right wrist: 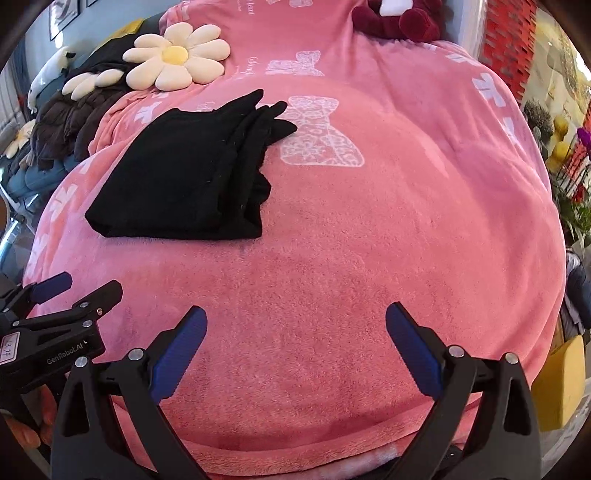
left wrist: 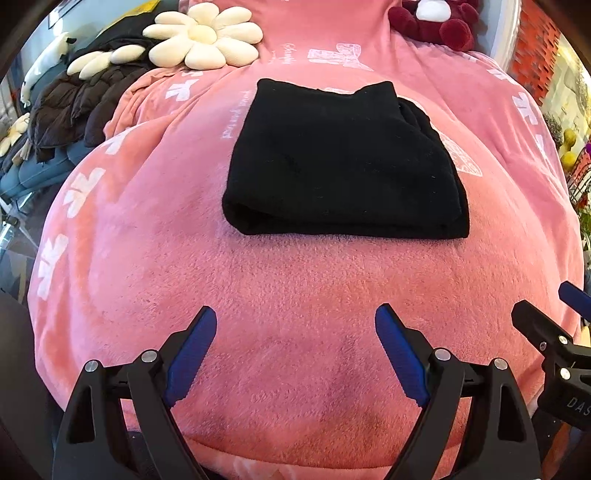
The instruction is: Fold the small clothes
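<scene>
A black garment lies folded into a compact stack on the pink fleece blanket. In the right wrist view the black garment sits to the upper left, its layered edges facing right. My left gripper is open and empty, hovering over the blanket well in front of the garment. My right gripper is open and empty, nearer than the garment and to its right. The right gripper also shows at the left wrist view's right edge, and the left gripper at the right wrist view's left edge.
A daisy-shaped cushion and a dark puffer jacket lie at the back left. A dark red plush toy sits at the back. A yellow object is at the right, off the blanket's edge.
</scene>
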`<state>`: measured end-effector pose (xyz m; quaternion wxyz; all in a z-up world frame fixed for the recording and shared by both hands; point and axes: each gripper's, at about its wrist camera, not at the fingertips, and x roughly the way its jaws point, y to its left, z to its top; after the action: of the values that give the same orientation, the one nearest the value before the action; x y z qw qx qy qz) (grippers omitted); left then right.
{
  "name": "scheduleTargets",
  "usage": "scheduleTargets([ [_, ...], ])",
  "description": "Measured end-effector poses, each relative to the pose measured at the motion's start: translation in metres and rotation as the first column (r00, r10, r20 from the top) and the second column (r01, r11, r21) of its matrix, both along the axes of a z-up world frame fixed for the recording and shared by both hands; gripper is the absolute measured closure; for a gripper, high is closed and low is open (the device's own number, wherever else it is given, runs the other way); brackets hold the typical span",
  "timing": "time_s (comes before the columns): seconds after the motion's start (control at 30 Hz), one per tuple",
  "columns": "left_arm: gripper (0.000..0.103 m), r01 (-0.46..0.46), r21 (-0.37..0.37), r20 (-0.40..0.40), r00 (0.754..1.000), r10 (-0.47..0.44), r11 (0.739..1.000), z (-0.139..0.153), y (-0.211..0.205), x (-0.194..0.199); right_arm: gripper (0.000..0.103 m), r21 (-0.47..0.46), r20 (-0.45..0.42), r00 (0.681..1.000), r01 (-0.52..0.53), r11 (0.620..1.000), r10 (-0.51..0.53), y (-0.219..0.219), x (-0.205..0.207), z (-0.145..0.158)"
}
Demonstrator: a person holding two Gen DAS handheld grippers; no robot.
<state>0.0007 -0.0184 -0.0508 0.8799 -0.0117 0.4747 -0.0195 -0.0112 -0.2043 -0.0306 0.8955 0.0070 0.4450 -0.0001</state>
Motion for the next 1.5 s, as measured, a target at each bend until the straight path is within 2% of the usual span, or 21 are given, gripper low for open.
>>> scheduleTargets([
  [0.23,0.018,-0.034,-0.009,-0.015,0.999,0.034,0.999,0.0,0.005,-0.003,0.008,0.02,-0.003,1.0,0.027,0.999,-0.026,-0.006,0.001,0.001],
  [0.47,0.018,-0.036,0.001,-0.02,0.999,0.036,0.999,-0.001,0.001,-0.007,0.008,0.005,-0.007,1.0,0.011,1.0,-0.011,-0.002,-0.001,0.0],
  [0.8,0.017,-0.031,-0.038,-0.031,0.999,0.029,0.999,-0.002,0.0,-0.011,0.008,0.001,-0.005,1.0,0.01,1.0,-0.01,0.001,-0.002,0.001],
  [0.87,0.012,-0.034,-0.038,-0.038,0.999,0.033,0.999,-0.004,-0.001,-0.011,0.008,0.001,-0.008,1.0,0.009,1.0,-0.009,0.001,-0.002,0.001],
  [0.9,0.006,-0.043,-0.026,-0.044,0.998,0.042,0.999,-0.005,-0.002,-0.011,0.008,-0.001,-0.009,1.0,0.009,1.0,-0.009,0.001,-0.002,0.001],
  [1.03,0.005,-0.083,0.065,-0.019,0.996,0.084,0.994,-0.006,-0.006,-0.013,0.008,0.001,-0.009,1.0,0.01,1.0,-0.01,0.002,-0.002,0.001],
  [1.3,0.005,-0.038,0.063,0.017,0.999,0.037,0.997,0.0,-0.011,-0.018,0.008,-0.007,-0.01,1.0,0.003,1.0,-0.003,0.005,-0.003,0.0],
  [1.5,0.009,-0.061,0.042,-0.018,0.998,0.062,0.997,-0.005,-0.005,-0.013,0.008,-0.009,-0.014,1.0,0.003,1.0,-0.003,0.006,-0.003,0.0],
])
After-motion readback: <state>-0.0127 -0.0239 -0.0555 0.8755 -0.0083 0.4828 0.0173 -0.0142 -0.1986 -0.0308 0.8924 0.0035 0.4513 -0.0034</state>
